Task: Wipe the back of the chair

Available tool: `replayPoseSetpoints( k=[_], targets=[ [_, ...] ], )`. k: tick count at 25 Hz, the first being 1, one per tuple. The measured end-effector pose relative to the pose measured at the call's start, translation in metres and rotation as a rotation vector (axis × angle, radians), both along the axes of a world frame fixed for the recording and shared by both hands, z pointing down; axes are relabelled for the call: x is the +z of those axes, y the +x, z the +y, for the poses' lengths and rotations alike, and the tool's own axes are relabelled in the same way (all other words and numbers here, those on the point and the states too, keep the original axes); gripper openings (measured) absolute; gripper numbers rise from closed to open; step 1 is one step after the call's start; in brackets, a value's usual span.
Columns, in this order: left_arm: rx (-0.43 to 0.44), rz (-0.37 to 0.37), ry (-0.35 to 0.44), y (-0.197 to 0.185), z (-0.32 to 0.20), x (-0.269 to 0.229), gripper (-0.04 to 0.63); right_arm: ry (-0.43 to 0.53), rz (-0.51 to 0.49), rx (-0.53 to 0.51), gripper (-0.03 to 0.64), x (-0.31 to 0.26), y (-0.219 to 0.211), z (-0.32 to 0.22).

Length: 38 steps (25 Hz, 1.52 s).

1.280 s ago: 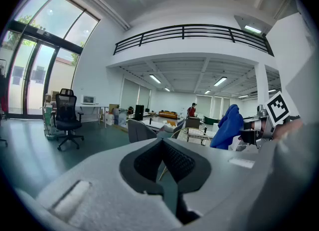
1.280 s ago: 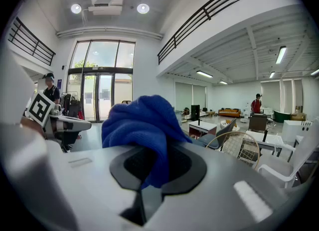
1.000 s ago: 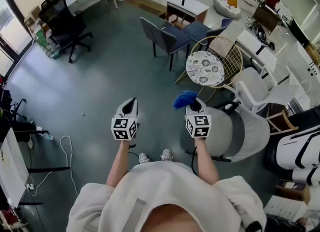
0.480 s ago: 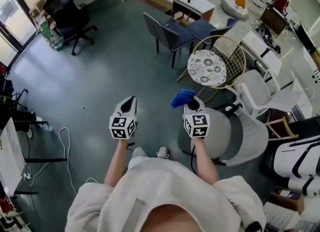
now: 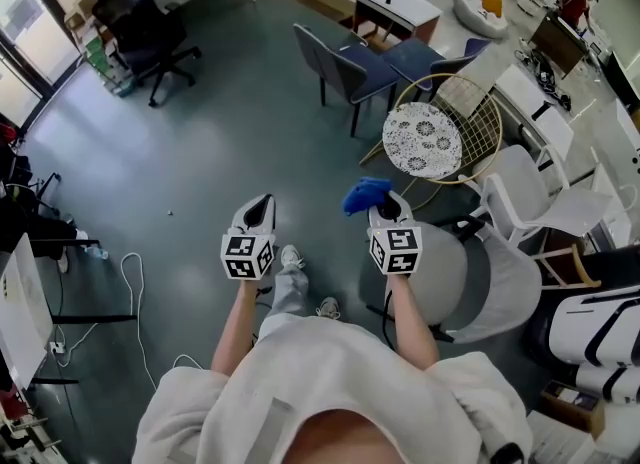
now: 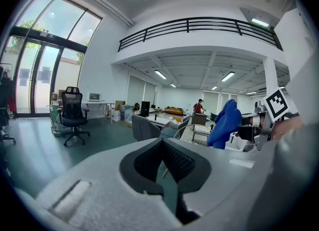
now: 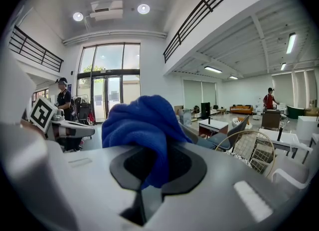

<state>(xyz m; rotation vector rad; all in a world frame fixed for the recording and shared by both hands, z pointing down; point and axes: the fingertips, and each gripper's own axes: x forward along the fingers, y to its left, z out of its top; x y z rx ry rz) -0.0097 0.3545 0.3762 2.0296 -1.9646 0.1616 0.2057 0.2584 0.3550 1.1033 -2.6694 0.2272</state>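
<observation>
My right gripper (image 5: 386, 208) is shut on a crumpled blue cloth (image 5: 365, 195), which bulges out past the jaws to the left. In the right gripper view the cloth (image 7: 142, 120) fills the space between the jaws and hides most of what lies ahead. A grey padded chair (image 5: 480, 274) stands just right of and below this gripper, apart from the cloth. My left gripper (image 5: 259, 212) hangs beside it over the floor, shut on nothing. The left gripper view shows the blue cloth (image 6: 227, 123) to the right of those jaws (image 6: 162, 143).
Ahead stands a wire chair with a patterned round cushion (image 5: 424, 137), with two navy chairs (image 5: 350, 70) and a small white table (image 5: 397, 4) behind it. A white chair (image 5: 535, 200) is at the right, a black office chair (image 5: 140, 20) at the far left. Cables (image 5: 128, 297) lie on the floor at the left.
The person has stepped forward: a leg and shoe now show between the arms. Both grippers keep their pose and the cloth stays held. The chairs sit slightly lower in view.
</observation>
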Motion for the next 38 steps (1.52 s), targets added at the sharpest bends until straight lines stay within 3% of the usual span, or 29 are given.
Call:
replayPoseSetpoints(
  k=[10, 20, 29, 38],
  targets=[
    [0.063, 0.035, 0.002, -0.042, -0.094, 0.012, 0.002, -0.003, 0.040, 0.048, 0.040, 0.010, -0.041, -0.074],
    [0.134, 0.053, 0.031, -0.113, -0.194, -0.004, 0.002, 0.028, 0.057, 0.105, 0.041, -0.012, -0.114, -0.161],
    [0.158, 0.071, 0.041, -0.166, -0.248, 0.001, 0.002, 0.043, 0.064, 0.110, 0.041, -0.012, -0.175, -0.212],
    [0.196, 0.081, -0.003, -0.169, -0.267, 0.019, 0.002, -0.018, 0.095, 0.121, 0.041, 0.014, -0.184, -0.227]
  ],
)
